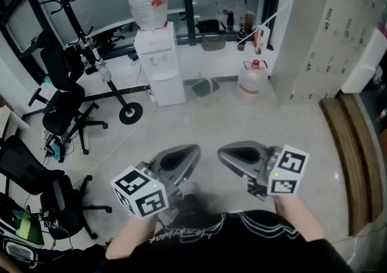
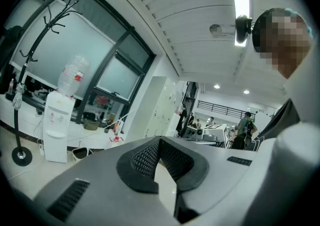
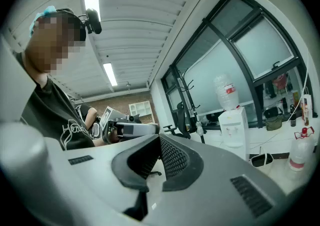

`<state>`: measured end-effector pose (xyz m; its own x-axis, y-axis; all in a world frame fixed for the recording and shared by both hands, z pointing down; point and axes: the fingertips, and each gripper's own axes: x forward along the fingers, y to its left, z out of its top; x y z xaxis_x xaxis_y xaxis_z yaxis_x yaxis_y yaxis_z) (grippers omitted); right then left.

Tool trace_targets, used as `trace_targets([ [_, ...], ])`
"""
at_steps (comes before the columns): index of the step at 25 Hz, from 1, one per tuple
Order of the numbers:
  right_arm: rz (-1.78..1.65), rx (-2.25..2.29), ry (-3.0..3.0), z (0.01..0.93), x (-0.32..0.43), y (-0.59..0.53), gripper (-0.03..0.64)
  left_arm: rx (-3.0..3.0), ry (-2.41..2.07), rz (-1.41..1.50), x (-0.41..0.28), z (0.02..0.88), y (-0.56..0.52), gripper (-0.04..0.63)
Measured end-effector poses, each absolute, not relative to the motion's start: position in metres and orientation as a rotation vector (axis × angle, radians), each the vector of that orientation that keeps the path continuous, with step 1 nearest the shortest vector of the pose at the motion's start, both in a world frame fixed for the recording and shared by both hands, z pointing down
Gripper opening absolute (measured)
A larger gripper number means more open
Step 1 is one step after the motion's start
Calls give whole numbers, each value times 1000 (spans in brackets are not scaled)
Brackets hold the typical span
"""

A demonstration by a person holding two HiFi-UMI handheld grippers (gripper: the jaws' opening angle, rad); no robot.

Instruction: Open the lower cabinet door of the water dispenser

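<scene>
while our left claw [image 1: 192,151] and right claw [image 1: 222,154] are closed on nothing, far from the water dispenser [image 1: 159,60], we risk arriving unable to grip its lower door [image 1: 171,92].

**Floor** [image 1: 242,127]: a bare, pale stretch running from the person straight ahead to the water dispenser [image 1: 160,66]. This is the widest lane, and it reaches the dispenser's lower front.

**Left flank:** the round base of the coat rack [image 1: 130,113] stands near the dispenser's lower left corner, its pole slanting away to the left. Office chairs [image 1: 60,109] crowd the left edge.

**Right of the dispenser:** a dustpan [image 1: 204,87] lies just beside its foot, and a water jug [image 1: 253,78] stands further along the wall.

**Right side:** lockers [image 1: 326,36] close off that side.
</scene>
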<state>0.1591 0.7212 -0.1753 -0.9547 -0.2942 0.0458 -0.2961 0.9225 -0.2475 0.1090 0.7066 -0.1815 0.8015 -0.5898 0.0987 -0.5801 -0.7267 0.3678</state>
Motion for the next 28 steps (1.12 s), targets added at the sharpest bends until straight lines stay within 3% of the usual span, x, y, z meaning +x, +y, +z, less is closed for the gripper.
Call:
trace_targets([
  [16,427,477,-3084,-159,155,701,12,2564,-905,-9,103,-155,695,0],
  [28,600,530,-3011,-108,112,544,12,2453,-861,8,53,-99,531,0],
])
